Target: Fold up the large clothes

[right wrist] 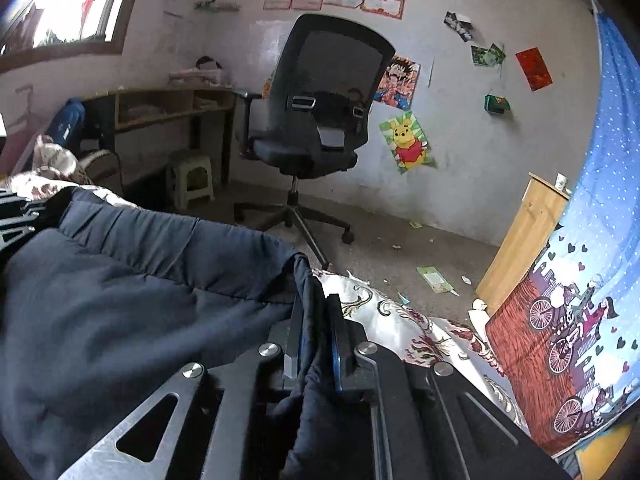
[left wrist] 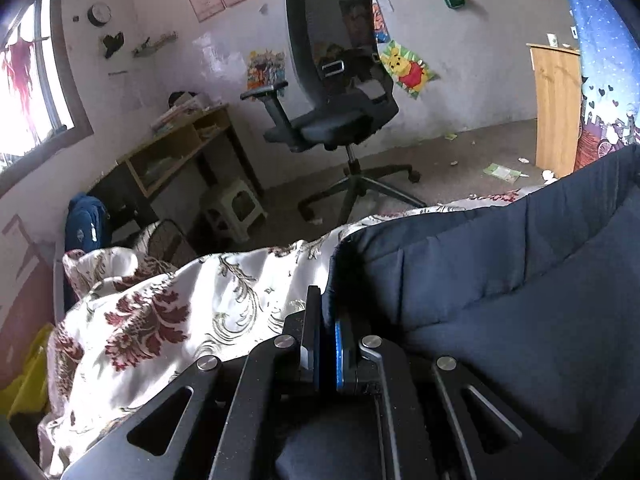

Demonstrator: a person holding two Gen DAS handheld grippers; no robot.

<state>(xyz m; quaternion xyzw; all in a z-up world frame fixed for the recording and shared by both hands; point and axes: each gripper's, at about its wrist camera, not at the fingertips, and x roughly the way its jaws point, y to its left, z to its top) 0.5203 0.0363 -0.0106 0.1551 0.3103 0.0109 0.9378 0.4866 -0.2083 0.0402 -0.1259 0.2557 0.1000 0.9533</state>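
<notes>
A large dark navy garment (left wrist: 500,280) lies over a bed covered by a white sheet with maroon and grey floral print (left wrist: 152,312). In the left wrist view my left gripper (left wrist: 326,300) is shut on the garment's left edge, the cloth pinched between the black jaws. In the right wrist view the same navy garment (right wrist: 140,280) spreads to the left, and my right gripper (right wrist: 316,308) is shut on its right edge, a fold of cloth running down between the pads. The left gripper's black frame (right wrist: 16,216) shows at the far left edge.
A black office chair (left wrist: 340,92) stands on the littered floor beyond the bed. A wooden desk (left wrist: 180,148) with a small stool (left wrist: 236,208) is at the left wall. A wooden cabinet (right wrist: 520,240) and a blue printed curtain (right wrist: 592,260) are on the right.
</notes>
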